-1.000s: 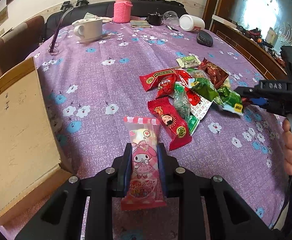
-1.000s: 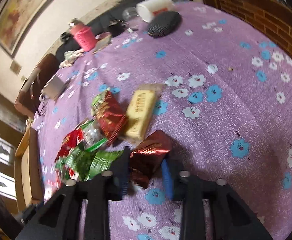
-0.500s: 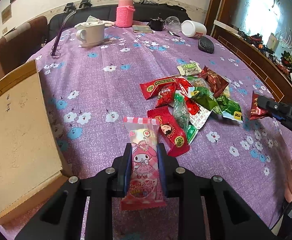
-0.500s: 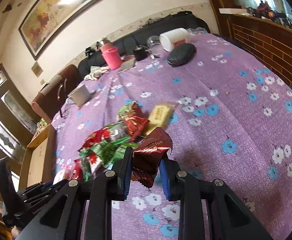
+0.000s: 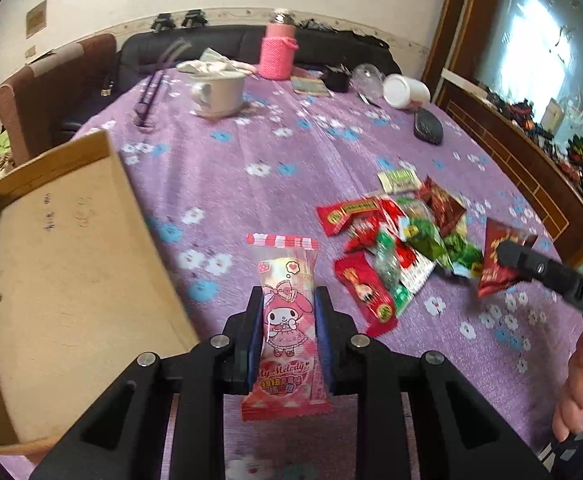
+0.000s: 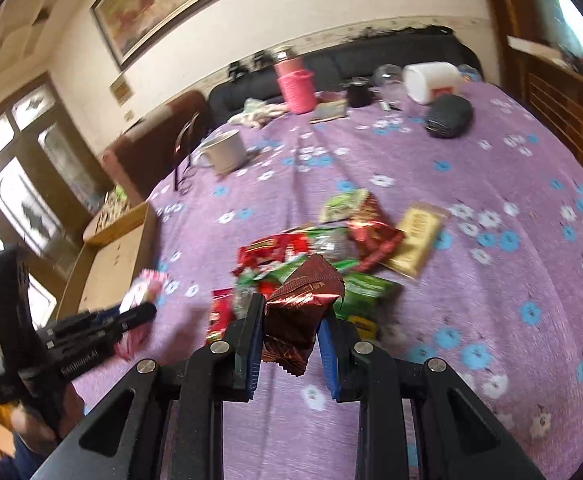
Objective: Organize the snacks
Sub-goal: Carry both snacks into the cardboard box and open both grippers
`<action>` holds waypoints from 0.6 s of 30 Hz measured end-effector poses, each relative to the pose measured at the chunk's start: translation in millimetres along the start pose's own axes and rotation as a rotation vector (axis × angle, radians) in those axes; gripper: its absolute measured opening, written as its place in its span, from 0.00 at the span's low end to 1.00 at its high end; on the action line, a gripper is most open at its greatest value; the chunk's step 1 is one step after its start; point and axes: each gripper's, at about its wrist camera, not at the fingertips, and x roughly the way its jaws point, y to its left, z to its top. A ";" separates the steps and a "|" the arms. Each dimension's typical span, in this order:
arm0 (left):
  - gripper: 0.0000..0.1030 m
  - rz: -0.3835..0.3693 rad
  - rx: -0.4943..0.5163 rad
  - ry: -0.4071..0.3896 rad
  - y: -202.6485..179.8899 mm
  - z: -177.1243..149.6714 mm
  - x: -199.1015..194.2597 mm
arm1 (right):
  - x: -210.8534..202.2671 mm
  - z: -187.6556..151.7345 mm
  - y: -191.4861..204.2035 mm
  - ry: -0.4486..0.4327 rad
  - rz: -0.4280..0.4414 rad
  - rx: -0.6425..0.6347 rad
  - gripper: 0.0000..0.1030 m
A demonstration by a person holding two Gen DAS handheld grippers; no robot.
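Pink cartoon-printed snack packet [image 5: 287, 320] sits clamped upright in the left tongs [image 5: 287, 312] above the purple flowered bench [image 5: 231, 184]; its lower end is hidden. Right tongs [image 6: 291, 320] grip a crinkled dark-red foil packet [image 6: 299, 304]. Shallow cardboard tray [image 5: 51, 264], cut off, lies left.

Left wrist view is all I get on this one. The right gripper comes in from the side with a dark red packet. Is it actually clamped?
Observer: Yes. In the right wrist view the right gripper has both blue pads pressed on the dark red foil packet, which is crumpled between them.
Operator: Anything behind the pile that I'm missing?
Observer: A gold packet lies flat on the tablecloth at the far edge of the pile.
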 end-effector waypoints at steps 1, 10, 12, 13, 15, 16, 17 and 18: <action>0.22 0.005 -0.010 -0.009 4.8 1.8 -3.5 | 2.7 1.3 7.3 0.006 -0.001 -0.027 0.26; 0.22 0.057 -0.112 -0.066 56.3 9.3 -27.6 | 33.3 12.6 83.7 0.065 0.057 -0.212 0.26; 0.22 0.073 -0.136 -0.075 69.1 8.6 -32.0 | 41.1 14.4 103.9 0.072 0.078 -0.247 0.26; 0.22 0.084 -0.151 -0.082 76.8 7.5 -34.9 | 45.1 14.6 114.1 0.075 0.089 -0.265 0.26; 0.22 0.101 -0.178 -0.090 91.4 5.4 -40.0 | 53.1 14.5 135.7 0.082 0.118 -0.295 0.27; 0.22 0.111 -0.194 -0.092 99.7 3.8 -42.5 | 56.8 14.2 144.8 0.087 0.136 -0.305 0.27; 0.22 0.120 -0.208 -0.094 106.7 2.5 -44.6 | 60.3 14.2 152.0 0.090 0.152 -0.313 0.27; 0.22 0.130 -0.223 -0.096 114.4 1.0 -46.6 | 64.2 13.9 161.3 0.093 0.170 -0.323 0.27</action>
